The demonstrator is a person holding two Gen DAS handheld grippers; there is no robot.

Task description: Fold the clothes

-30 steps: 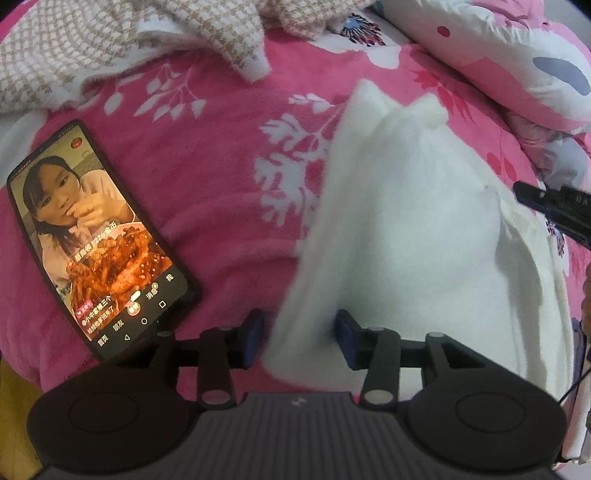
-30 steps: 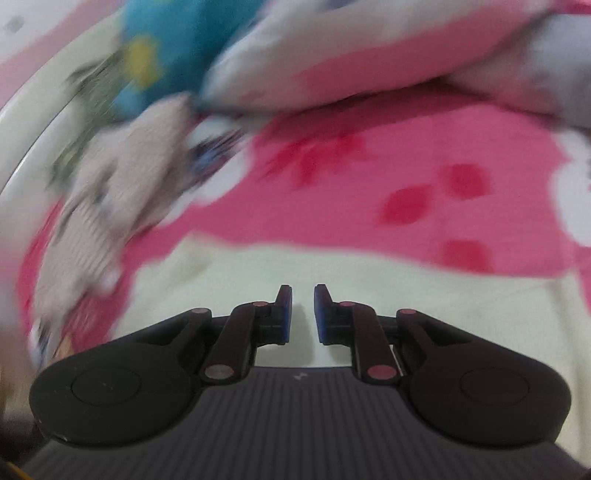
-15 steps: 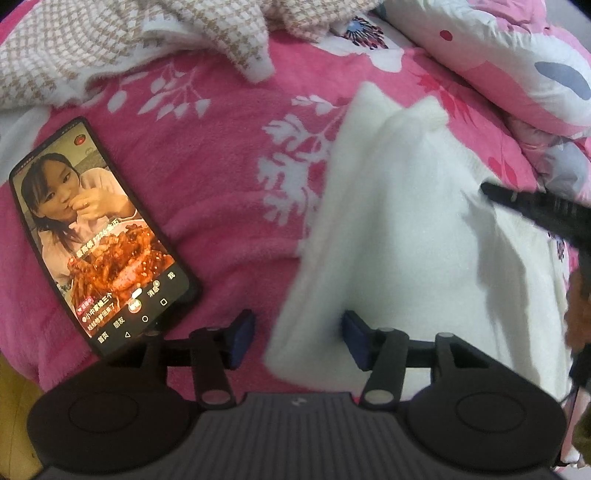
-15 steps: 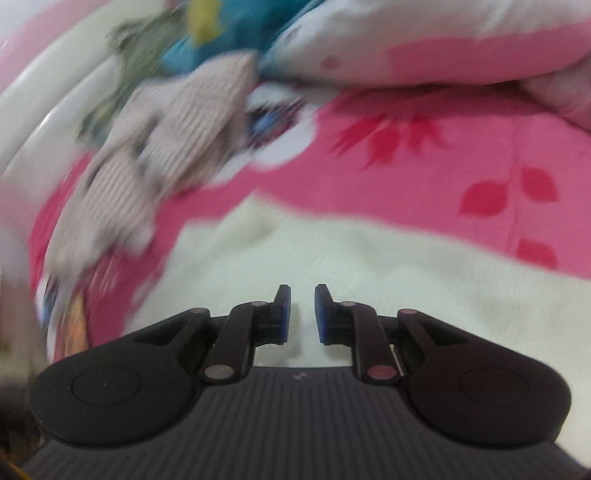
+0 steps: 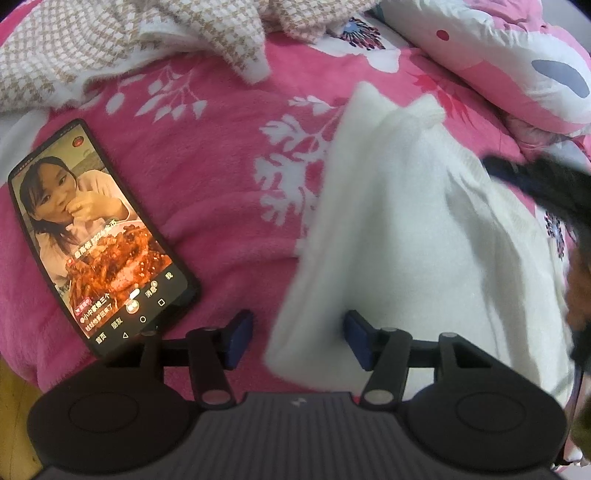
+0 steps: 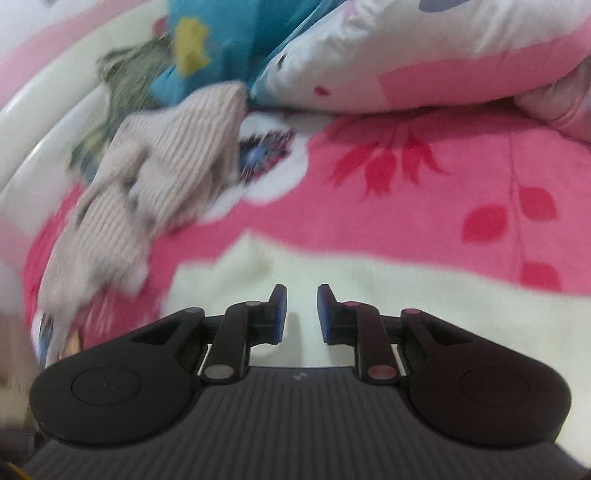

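Note:
A folded white garment (image 5: 399, 229) lies on the pink floral blanket (image 5: 221, 177). My left gripper (image 5: 299, 339) hovers over its near left corner and stands open: the corner lies between the blue pads, and the left pad is clear of the cloth. From the right, my right gripper's black finger (image 5: 517, 171) reaches in over the garment, blurred. In the right wrist view, the right gripper (image 6: 301, 314) sits low over the white garment (image 6: 406, 295). Its jaws are opening with a narrow gap and nothing between the pads.
A phone (image 5: 99, 236) playing a video lies on the blanket left of the garment. A houndstooth garment (image 5: 129, 48) is heaped at the back, a pink-and-white quilt (image 5: 498, 55) at the back right. A blue pillow (image 6: 221, 33) lies beyond the beige striped garment (image 6: 155, 192).
The left jaws have spread wider around the garment's corner. The right gripper has slid leftwards over the white garment, further into the left wrist view, and its jaws have parted slightly.

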